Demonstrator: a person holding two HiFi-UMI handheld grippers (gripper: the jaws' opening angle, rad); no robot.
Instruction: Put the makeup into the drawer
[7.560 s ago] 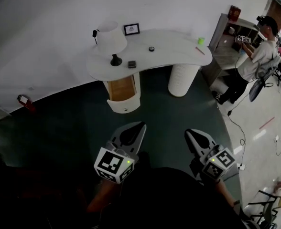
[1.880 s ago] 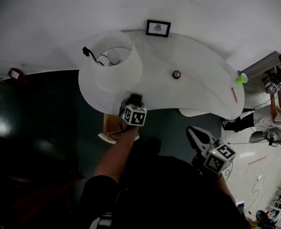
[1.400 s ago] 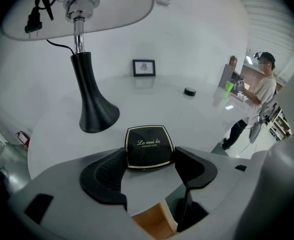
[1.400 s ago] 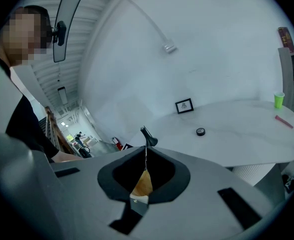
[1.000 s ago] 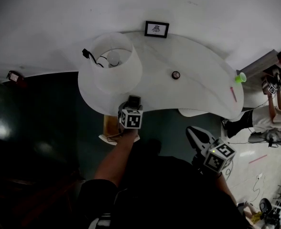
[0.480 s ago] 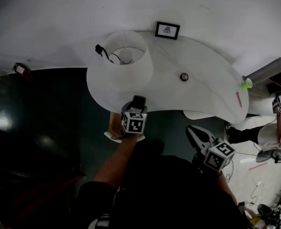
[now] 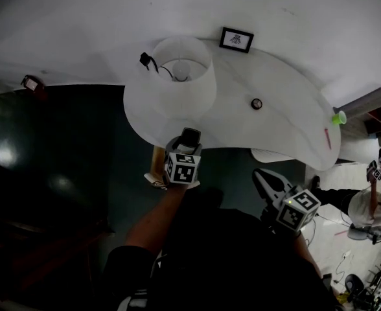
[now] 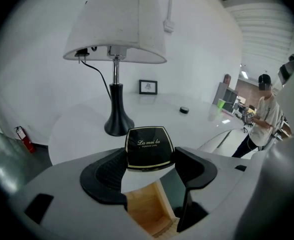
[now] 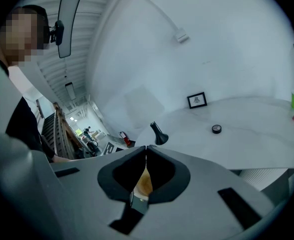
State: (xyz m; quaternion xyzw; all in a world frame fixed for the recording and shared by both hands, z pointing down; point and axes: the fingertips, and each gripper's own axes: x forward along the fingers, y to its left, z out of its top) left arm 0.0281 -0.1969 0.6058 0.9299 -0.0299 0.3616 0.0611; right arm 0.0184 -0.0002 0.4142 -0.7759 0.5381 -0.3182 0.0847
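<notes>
While the left tool (image 8: 149,157) has its jaws clamped on the two sides of a black square makeup compact (image 8: 148,146) with gold lettering on its lid, the compact lies flat between the pads at the front edge of the white curved worktop (image 7: 281,131). Below the jaws in the left gripper view shows the wooden inside of the open drawer (image 8: 148,210); in the head view the drawer (image 7: 157,166) juts out from under the worktop just beside that tool's marker cube. Behind the compact stands a lamp (image 8: 116,29) with a white shade and a dark foot, near the worktop's left end. Farther back a small picture frame (image 7: 236,39) leans at the wall, a round dark thing (image 7: 256,103) lies in the middle of the worktop, and a green cup (image 7: 339,117) stands at its right end. The right tool (image 7: 263,176) hangs low and well apart from the worktop, at the person's right side; in the right gripper view its jaws stand together with nothing held between them. A person (image 8: 261,115) stands far off to the right
</notes>
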